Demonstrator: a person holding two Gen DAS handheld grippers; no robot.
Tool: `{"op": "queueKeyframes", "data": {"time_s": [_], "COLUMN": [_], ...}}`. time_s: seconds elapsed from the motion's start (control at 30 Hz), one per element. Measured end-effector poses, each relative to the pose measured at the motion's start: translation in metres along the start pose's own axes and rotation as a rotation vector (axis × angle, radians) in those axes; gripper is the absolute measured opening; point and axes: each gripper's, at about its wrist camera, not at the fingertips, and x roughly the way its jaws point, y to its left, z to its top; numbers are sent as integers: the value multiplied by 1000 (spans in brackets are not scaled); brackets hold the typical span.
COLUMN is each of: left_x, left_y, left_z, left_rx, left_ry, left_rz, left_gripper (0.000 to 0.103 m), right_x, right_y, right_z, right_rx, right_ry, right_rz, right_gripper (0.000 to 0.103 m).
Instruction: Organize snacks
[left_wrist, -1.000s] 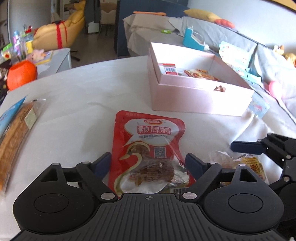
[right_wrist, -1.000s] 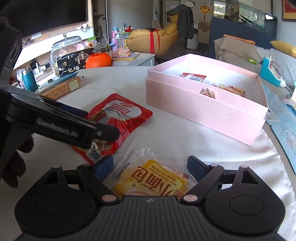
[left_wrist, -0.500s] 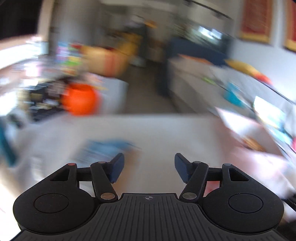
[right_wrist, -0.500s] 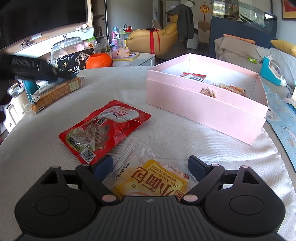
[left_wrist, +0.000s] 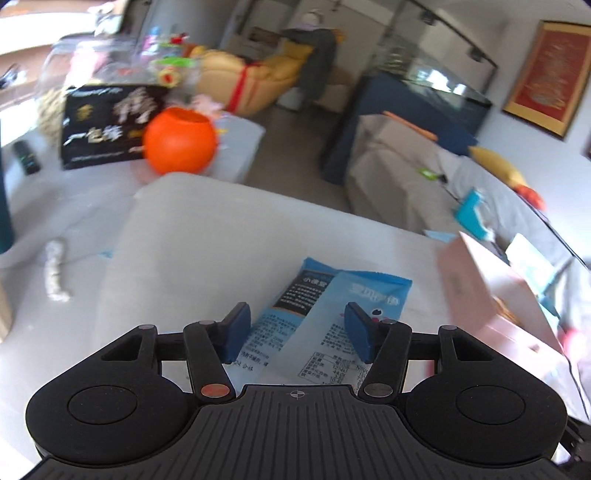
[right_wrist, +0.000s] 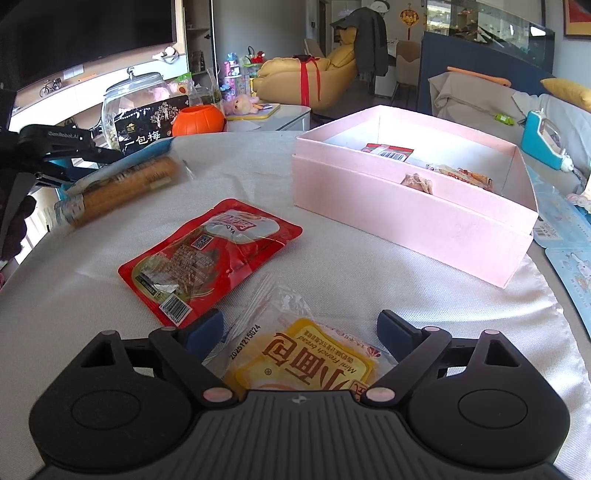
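Left wrist view: left hand-held gripper released over the blue snack packet on the table; right wrist view: right hand-held gripper released astride the yellow bread packet, judged light, soft, crushable, best pinched at its clear sealed edge.
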Motion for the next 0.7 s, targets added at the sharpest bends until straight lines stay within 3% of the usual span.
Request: {"op": "queueKeyframes", "data": {"time_s": [0.1,0.17,0.23,0.3,0.43,0.6,0.7], "left_x": [-8,-5,-4,-8,-21,-36,-41], "left_y": [-18,-32,-51,-68,-88,-106,-113], "left_z": [-4,-14,-30,-45,-58,-66,-65], "left_rx": [23,49,131,216,301,421,394], "left_ry": [38,124,170,162,141,155,158], "left_rz": [-77,-138,-141,-112,-83,-88,-152], "left_gripper": [60,52,51,57,56,48,39], "right_x": [0,0,1,1,1,2,5], "right_y": [0,0,0,0,1,0,2], "right_z": [0,0,0,0,0,1,3], "right_rx": [1,0,0,0,0,-5,-26], "right_ry": [0,0,1,0,1,8,30], "right_rz": [1,0,0,0,0,12,36], "right_gripper": [91,91,91,91,91,95,103]}}
